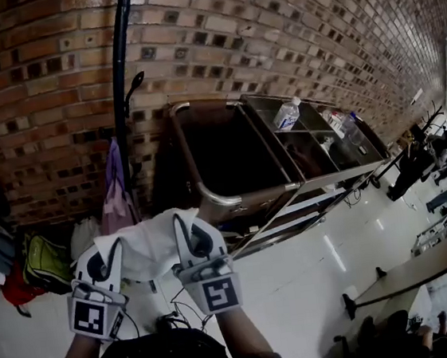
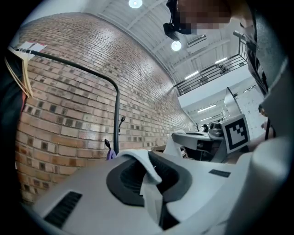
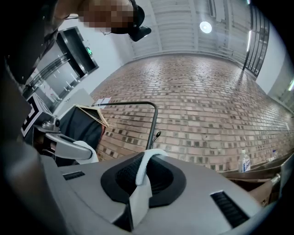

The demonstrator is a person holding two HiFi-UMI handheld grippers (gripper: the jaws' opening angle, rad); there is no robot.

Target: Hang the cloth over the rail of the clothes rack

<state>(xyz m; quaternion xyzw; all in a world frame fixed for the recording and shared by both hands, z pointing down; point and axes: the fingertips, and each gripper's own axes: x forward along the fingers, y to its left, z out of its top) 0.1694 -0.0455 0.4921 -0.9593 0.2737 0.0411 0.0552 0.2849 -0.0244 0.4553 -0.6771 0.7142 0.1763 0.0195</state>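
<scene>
Ahead of and above both grippers stands the black clothes rack [image 1: 123, 105], its rail not yet reached. The white cloth [image 1: 147, 243] stretches between them, long axis left to right; it looks light, soft and limp, apt to sag, so its 2 top corners are the sensible holds. The left gripper [image 1: 108, 255] and right gripper [image 1: 188, 230] each pinch a fold of that edge.

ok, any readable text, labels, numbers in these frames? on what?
No text is readable.
Clear plastic bottle's label: too small.
Small green sign: blurred.
White tag on the black rack rail: blurred.
Marker cubes on left claw and right claw: black-and-white squares, no words.
White cloth: no print visible.
</scene>
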